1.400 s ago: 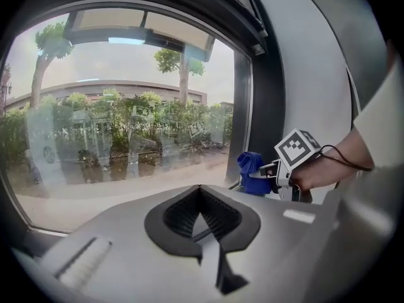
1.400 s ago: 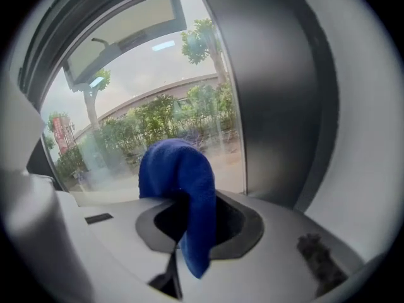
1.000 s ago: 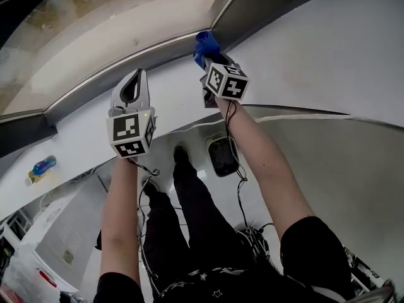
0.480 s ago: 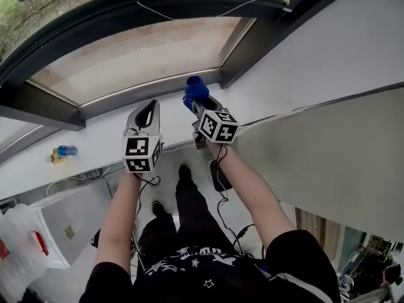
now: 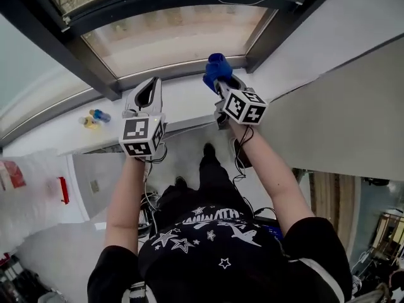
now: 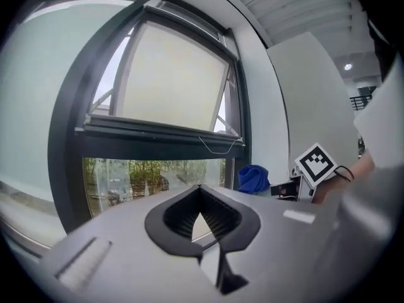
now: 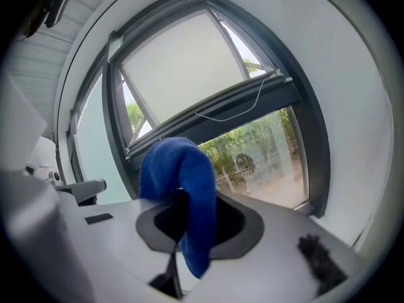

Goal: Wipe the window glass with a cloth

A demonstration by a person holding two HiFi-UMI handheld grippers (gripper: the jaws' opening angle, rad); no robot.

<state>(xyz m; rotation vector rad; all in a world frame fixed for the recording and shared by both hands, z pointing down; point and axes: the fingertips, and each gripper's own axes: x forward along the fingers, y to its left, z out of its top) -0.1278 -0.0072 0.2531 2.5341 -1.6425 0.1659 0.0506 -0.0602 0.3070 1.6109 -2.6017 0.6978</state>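
A blue cloth (image 5: 216,69) (image 7: 183,188) (image 6: 254,178) hangs folded over the tips of my right gripper (image 5: 222,81) (image 7: 180,191), which is shut on it. The cloth is held up in front of the lower window pane (image 5: 173,35) (image 7: 265,150), a short way off the glass. My left gripper (image 5: 148,95) (image 6: 199,189) is beside it on the left, jaws closed with nothing between them, pointing at the same pane (image 6: 151,178). A dark frame (image 5: 95,65) surrounds the glass, with an upper pane (image 6: 170,81) (image 7: 183,55) tilted open above.
A white sill (image 5: 183,100) runs under the window, with a small blue and yellow bottle (image 5: 93,117) at its left. A white wall (image 5: 341,55) stands on the right. A white cabinet (image 5: 38,188) is at the lower left. Cables (image 5: 243,169) trail on the floor by my feet.
The head view has tilted so the window now fills more of the top. Both grippers stay raised side by side before the lower pane, the right still holding the cloth.
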